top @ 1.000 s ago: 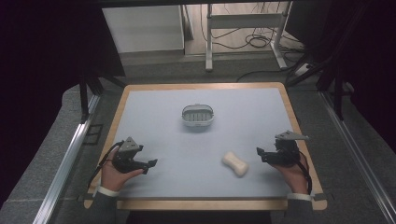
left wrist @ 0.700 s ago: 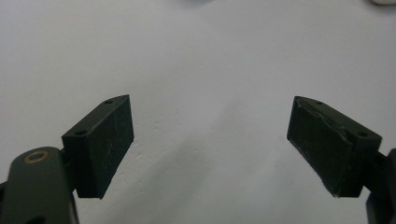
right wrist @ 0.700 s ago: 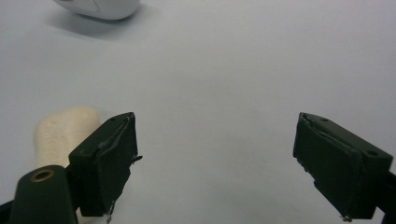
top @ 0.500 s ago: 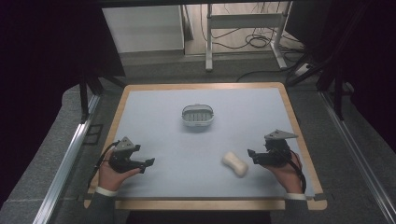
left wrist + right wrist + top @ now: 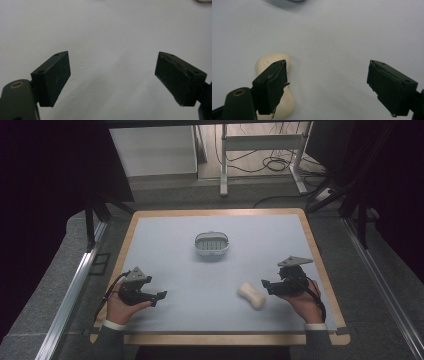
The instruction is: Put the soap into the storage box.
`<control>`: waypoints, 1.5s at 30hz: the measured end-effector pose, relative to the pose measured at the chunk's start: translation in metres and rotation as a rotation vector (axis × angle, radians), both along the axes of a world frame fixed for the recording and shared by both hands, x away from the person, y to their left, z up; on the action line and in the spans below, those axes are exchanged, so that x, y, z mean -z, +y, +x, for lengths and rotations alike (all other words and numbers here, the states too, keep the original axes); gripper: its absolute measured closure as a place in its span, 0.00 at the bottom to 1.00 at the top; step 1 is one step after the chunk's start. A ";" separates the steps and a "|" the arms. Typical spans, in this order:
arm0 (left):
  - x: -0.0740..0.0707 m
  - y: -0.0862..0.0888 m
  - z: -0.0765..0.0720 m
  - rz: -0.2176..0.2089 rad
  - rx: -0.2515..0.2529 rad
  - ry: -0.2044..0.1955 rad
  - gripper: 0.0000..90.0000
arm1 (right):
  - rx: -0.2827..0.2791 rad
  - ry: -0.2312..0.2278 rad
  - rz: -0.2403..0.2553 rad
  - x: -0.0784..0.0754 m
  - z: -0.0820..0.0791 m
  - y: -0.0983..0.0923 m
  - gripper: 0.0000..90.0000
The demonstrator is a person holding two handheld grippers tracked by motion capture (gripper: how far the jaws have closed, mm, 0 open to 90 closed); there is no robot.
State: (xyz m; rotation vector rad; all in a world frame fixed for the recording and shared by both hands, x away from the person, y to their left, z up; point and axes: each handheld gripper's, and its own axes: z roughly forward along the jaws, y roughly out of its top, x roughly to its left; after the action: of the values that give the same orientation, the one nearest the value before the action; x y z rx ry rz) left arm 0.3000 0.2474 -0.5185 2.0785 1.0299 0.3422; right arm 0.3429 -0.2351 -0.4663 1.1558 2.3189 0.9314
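Soap [image 5: 251, 295]: lies on table [image 5: 165, 255], just beside right gripper [image 5: 267, 286], jaws spread, lately narrowing, nothing between.
Left gripper [image 5: 159, 297]: spread, empty.
Dish [image 5: 212, 244]: well apart, path unobstructed.

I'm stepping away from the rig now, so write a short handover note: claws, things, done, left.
Left claw: open, holds nothing, low over the table at near left.
Right claw: open, its jaws have just been closing slightly, nothing gripped; it sits just right of the soap bar.
Soap dish: empty, centre, farther back.
Done: nothing picked up.
Left: probably grasp the soap bar and put it in the soap dish.
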 end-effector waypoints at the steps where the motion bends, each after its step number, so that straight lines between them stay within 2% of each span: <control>1: 0.001 0.000 0.001 0.001 -0.002 0.003 0.15 | -0.004 0.003 -0.004 0.000 0.000 0.001 0.19; 4: 0.002 0.001 0.000 0.001 -0.001 0.005 0.15 | -0.031 0.026 0.008 -0.001 0.000 0.003 0.20; 6: 0.001 0.001 0.000 -0.004 -0.002 0.003 0.15 | -0.049 0.038 -0.020 -0.002 -0.002 0.007 0.23; 9: 0.001 0.001 0.000 -0.001 0.000 0.003 0.15 | -0.056 0.049 -0.036 -0.004 -0.003 0.009 0.23; 11: 0.002 0.000 0.001 0.001 0.001 0.005 0.16 | -0.078 0.058 -0.030 -0.004 -0.005 0.012 0.24; 12: 0.002 0.000 0.001 0.004 0.002 0.005 0.16 | -0.088 0.070 -0.043 -0.005 -0.005 0.016 0.25; 20: 0.002 -0.001 0.001 0.009 0.007 0.005 0.16 | -0.125 0.117 -0.075 -0.001 -0.006 0.031 0.26; 24: 0.003 -0.002 0.001 0.014 0.009 0.009 0.16 | -0.124 0.134 -0.088 0.000 -0.005 0.035 0.26; 27: 0.003 -0.002 0.001 0.015 0.010 0.009 0.16 | -0.149 0.154 -0.104 0.003 -0.004 0.040 0.28; 41: 0.004 -0.002 0.001 0.017 0.011 0.010 0.16 | -0.192 0.195 -0.144 0.007 -0.002 0.057 0.32; 45: 0.004 -0.003 0.001 0.016 0.012 0.011 0.15 | -0.212 0.202 -0.179 0.010 -0.002 0.064 0.32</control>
State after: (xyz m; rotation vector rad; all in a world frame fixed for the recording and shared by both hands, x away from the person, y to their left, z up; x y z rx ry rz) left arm 0.3013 0.2448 -0.5224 2.1020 1.0235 0.3343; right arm 0.3411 -0.1715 -0.4762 0.9854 2.6666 0.6835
